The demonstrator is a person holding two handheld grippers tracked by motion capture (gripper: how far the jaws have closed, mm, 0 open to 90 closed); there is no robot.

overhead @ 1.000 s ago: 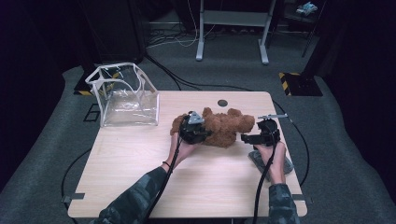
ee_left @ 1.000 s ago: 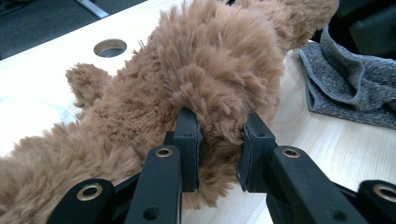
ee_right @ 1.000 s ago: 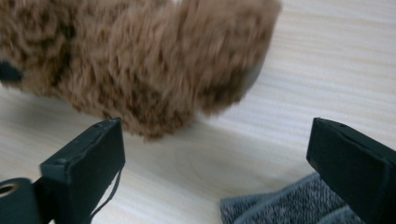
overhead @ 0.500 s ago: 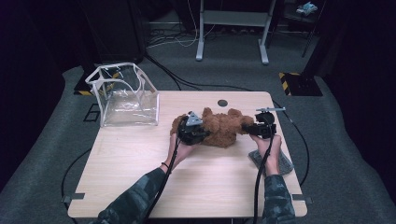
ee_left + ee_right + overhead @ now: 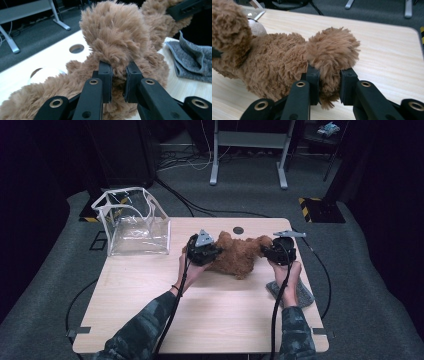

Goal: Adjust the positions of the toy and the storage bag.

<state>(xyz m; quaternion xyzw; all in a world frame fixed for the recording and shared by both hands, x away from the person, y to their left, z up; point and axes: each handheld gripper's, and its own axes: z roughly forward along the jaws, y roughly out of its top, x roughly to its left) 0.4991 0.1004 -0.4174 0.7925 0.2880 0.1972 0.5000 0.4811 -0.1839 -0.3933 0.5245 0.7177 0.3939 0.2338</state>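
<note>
Both grips made: left tongs (image 5: 117, 82) and right tongs (image 5: 328, 86) just clamped on plush bear (image 5: 240, 256) limbs; transfer to clear bag (image 5: 135, 222) beyond left tongs pending

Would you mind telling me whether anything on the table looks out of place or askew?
Nothing looks damaged or spilled; the clear bag leans slightly, and a grey cloth lies crumpled at the table's right edge.

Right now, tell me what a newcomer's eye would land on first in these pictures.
A fluffy brown teddy bear at the middle of the table, pinched at both ends: the left tool grips one limb, and the right tool, whose jaws have just been closing, clamps another. Next, a clear plastic bag stands open at the table's far left corner, and a grey cloth lies near the right edge.
</note>
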